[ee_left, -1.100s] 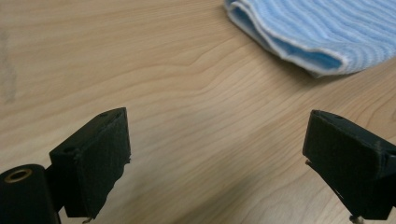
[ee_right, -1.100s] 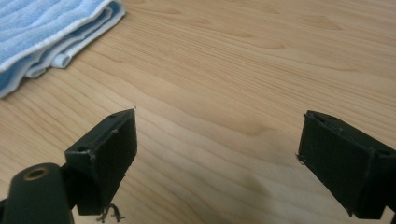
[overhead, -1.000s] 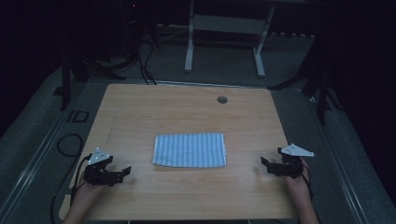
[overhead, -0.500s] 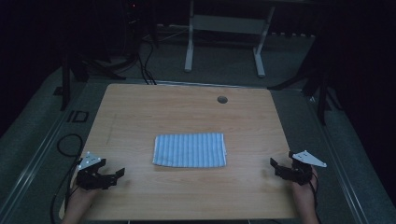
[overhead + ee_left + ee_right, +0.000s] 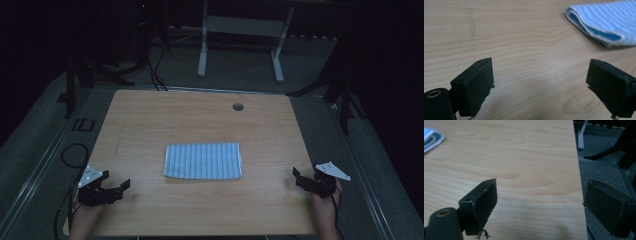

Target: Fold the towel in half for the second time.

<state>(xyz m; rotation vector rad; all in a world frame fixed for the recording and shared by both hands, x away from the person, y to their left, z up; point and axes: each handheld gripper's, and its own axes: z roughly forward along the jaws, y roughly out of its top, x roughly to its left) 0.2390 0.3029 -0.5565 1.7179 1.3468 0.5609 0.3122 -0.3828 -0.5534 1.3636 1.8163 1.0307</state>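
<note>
We hold the left gripper (image 5: 121, 188) and right gripper (image 5: 298, 178) with jaws spread wide and empty, well apart from the folded blue-and-white striped cloth (image 5: 203, 160) between them on the light wooden table (image 5: 165, 120).

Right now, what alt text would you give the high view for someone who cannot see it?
A folded blue striped cloth lies in the middle of a wooden table. A person's hands hold an open left claw and right claw at the near corners, both apart from the cloth.
</note>
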